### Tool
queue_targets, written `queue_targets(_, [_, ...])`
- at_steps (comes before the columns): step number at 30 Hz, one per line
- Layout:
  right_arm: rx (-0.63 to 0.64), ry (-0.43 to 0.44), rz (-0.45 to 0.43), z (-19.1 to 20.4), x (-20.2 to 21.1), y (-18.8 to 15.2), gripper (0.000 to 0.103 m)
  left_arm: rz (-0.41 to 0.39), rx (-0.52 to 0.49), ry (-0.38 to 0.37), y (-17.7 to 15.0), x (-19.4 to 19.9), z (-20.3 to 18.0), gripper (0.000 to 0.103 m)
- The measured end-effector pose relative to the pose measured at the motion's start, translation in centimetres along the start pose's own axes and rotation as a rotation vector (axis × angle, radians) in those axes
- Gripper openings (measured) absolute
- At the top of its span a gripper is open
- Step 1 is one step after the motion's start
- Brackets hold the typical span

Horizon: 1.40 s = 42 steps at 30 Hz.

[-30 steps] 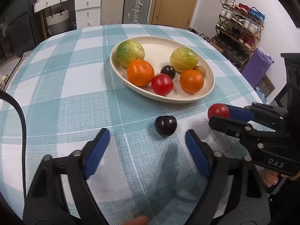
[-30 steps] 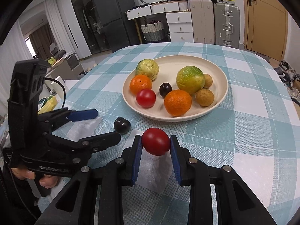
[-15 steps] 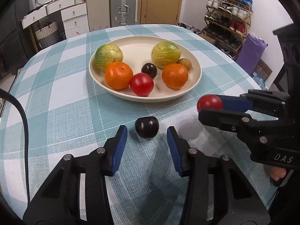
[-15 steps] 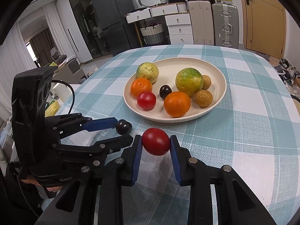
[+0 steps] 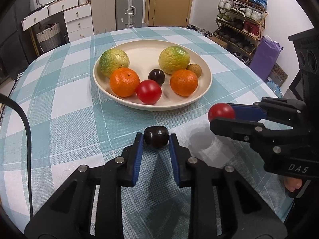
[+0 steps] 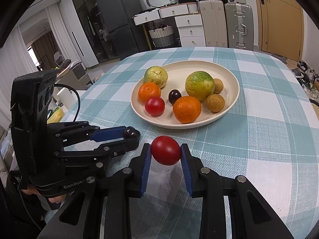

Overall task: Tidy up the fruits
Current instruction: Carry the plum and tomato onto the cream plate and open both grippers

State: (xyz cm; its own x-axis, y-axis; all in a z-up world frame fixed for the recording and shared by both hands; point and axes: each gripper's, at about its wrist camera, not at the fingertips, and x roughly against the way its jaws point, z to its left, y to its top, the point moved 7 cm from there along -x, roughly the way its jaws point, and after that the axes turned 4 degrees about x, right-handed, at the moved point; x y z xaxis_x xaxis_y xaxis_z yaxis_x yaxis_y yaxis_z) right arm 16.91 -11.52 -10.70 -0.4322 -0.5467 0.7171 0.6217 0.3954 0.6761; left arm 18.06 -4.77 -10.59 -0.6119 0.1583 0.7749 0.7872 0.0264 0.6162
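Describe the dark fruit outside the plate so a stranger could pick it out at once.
Find the cream plate of fruit on the checked tablecloth. Just in front of it, off the plate, the left tongs pinch a dark cherry. Its twin lies on the plate; the neighbouring tongs' fruit is red.

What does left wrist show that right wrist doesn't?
Left wrist only: the shoe rack and purple bag.
Right wrist only: the fridge and a second small brown fruit behind the orange.
Both: the plate, the left gripper shut on the dark fruit, the right gripper shut on the red fruit.
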Motion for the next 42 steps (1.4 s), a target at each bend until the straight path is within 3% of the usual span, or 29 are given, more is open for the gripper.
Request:
queue_targets(25, [-0.012, -0.013, -0.044, -0.7, 0.9, 2.1, 0.03, -0.133, 0.042, -0.029, 2.9, 4.8, 0.9, 0.023])
queue_targets(42, [-0.021, -0.073, -0.094, -4.7, 1.2, 6.2, 0.03, -0.172, 0.035, -0.036, 7.2, 3.4, 0.6, 0.023])
